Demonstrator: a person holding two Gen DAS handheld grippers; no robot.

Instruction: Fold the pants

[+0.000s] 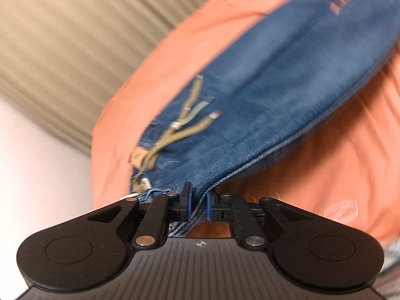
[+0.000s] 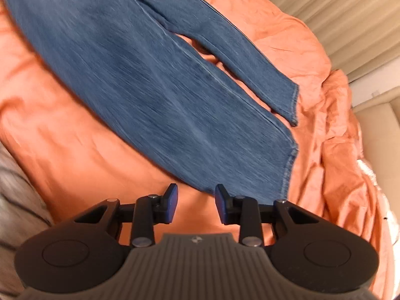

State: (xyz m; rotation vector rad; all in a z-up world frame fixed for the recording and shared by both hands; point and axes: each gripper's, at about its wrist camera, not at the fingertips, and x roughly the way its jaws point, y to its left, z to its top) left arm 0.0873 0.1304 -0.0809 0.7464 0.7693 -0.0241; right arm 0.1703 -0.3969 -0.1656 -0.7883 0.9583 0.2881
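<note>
Blue denim pants (image 1: 287, 80) lie stretched across an orange bedsheet (image 1: 325, 155). My left gripper (image 1: 198, 203) is shut on the waistband edge of the pants, beside a tan drawstring (image 1: 175, 127) with metal tips. In the right wrist view both pant legs (image 2: 140, 80) run away from me, their hems (image 2: 290, 160) at the right. My right gripper (image 2: 196, 203) is open and empty, just above the sheet at the near edge of the closer leg, not touching it.
The orange sheet (image 2: 325, 125) is wrinkled and bunched at the right. Beige pleated curtains (image 1: 62, 32) stand behind the bed, and also show in the right wrist view (image 2: 350, 12). A grey furry fabric (image 2: 15, 200) lies at the left edge.
</note>
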